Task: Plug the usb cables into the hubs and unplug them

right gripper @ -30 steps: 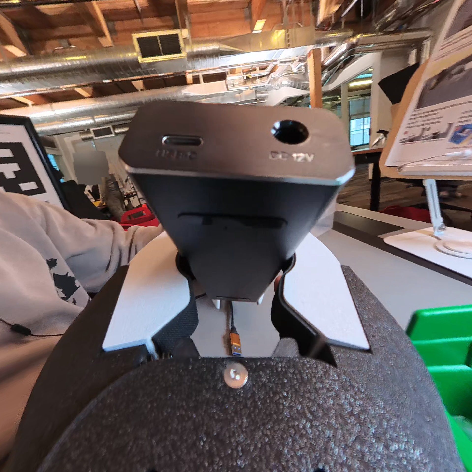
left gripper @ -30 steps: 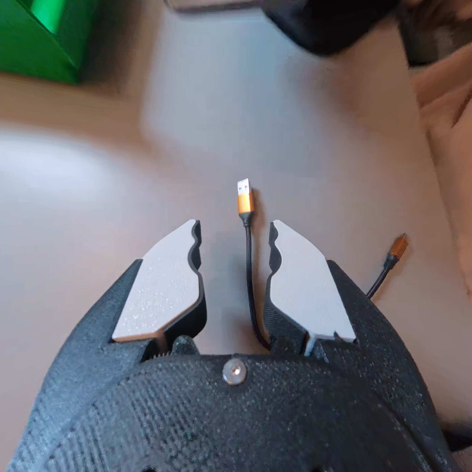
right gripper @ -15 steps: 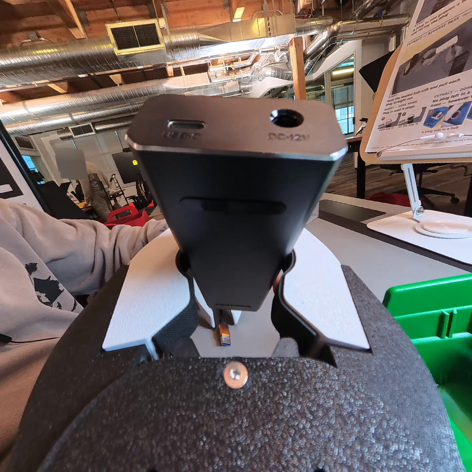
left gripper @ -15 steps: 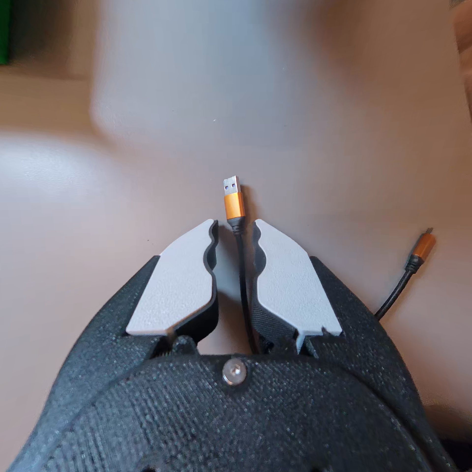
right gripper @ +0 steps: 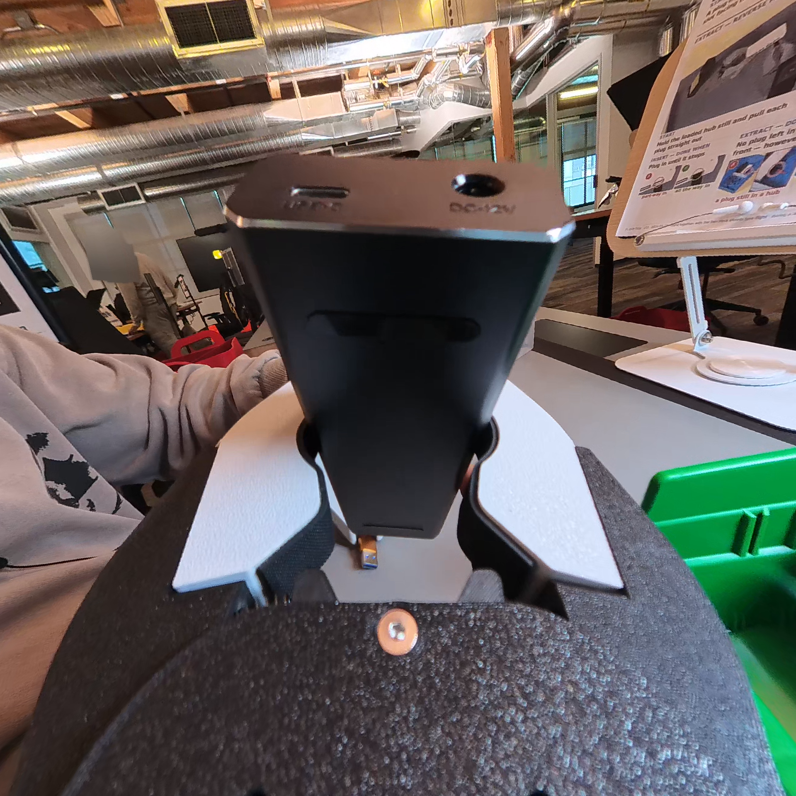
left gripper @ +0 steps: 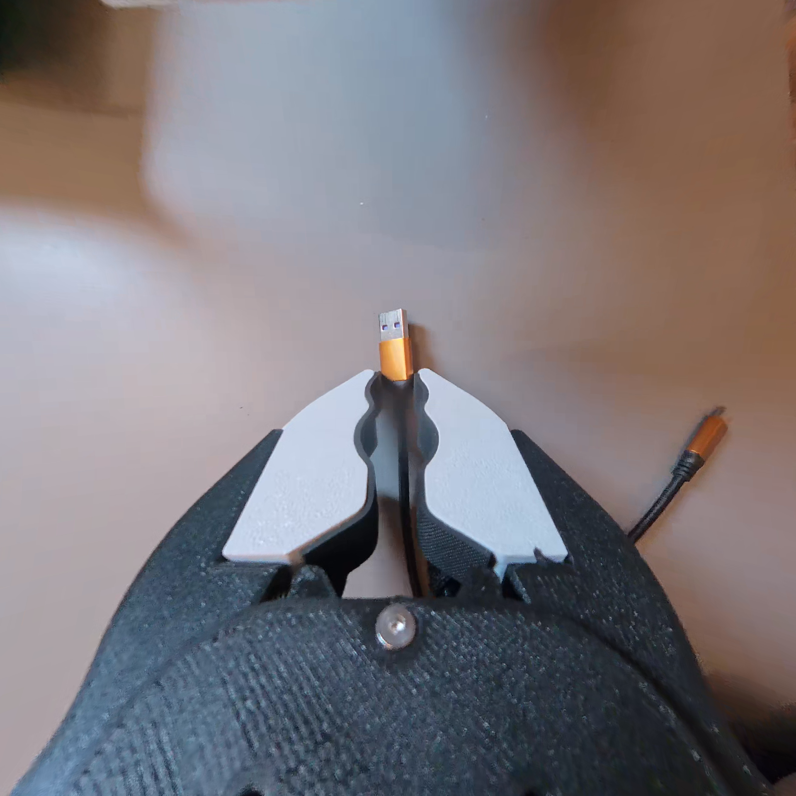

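Tabletop [left gripper: 215, 387], spare plug [left gripper: 706, 435] beside left tongs [left gripper: 395, 378]

The hub [right gripper: 398, 344] bears two small pale labels on its end face, one under the slot port and one under the round port, both blurred. Right of the hub and farther back, a printed sheet [right gripper: 723, 129] on a white stand [right gripper: 698, 310] carries bold headings, lines of text and small captioned pictures.
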Tool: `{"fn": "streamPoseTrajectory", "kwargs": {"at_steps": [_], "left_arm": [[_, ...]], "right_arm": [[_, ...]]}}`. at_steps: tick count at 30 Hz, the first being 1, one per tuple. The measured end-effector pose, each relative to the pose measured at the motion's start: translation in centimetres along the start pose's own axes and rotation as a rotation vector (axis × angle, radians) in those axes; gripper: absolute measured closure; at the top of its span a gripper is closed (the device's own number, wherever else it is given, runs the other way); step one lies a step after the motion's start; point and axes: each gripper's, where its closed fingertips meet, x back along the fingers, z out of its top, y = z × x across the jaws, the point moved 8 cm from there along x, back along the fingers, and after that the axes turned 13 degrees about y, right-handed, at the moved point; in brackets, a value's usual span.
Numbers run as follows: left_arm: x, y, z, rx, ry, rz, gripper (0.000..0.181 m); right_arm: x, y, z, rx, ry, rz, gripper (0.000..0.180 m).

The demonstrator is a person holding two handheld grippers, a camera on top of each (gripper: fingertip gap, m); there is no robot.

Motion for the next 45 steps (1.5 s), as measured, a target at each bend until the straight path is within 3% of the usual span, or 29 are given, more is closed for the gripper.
{"fn": "streamPoseTrajectory", "kwargs": {"at_steps": [6, 14, 19, 27, 37, 45], "left_arm": [[4.1, -0.9, 2.3, -0.073, 0.117, 0.201, 0.167], [8.6, 2.0, 7.3, -0.287, 0.045, 0.430, 0.167], [8.2, 3.4, 9.3, -0.367, -0.026, 0.413, 0.167], [7.4, 3.2, 9.2, -0.393, -0.109, 0.353, 0.167], [6.8, 3.7, 9.2, -0.408, -0.111, 0.330, 0.167], [6.1, 3.6, 8.4, -0.410, -0.077, 0.218, 0.167]], "right_arm": [[-0.3, -0.7, -0.8, 0.015, -0.095, 0.090, 0.108], [-2.2, -2.5, -3.4, 0.045, -0.275, 0.165, 0.108], [-3.5, -3.0, -4.2, 0.044, -0.310, 0.175, 0.108], [-4.4, -3.3, -5.7, -0.005, -0.345, 0.219, 0.108], [-4.2, -3.8, -6.3, 0.013, -0.405, 0.227, 0.108], [-3.8, -4.2, -7.0, -0.001, -0.495, 0.265, 0.109]]}}
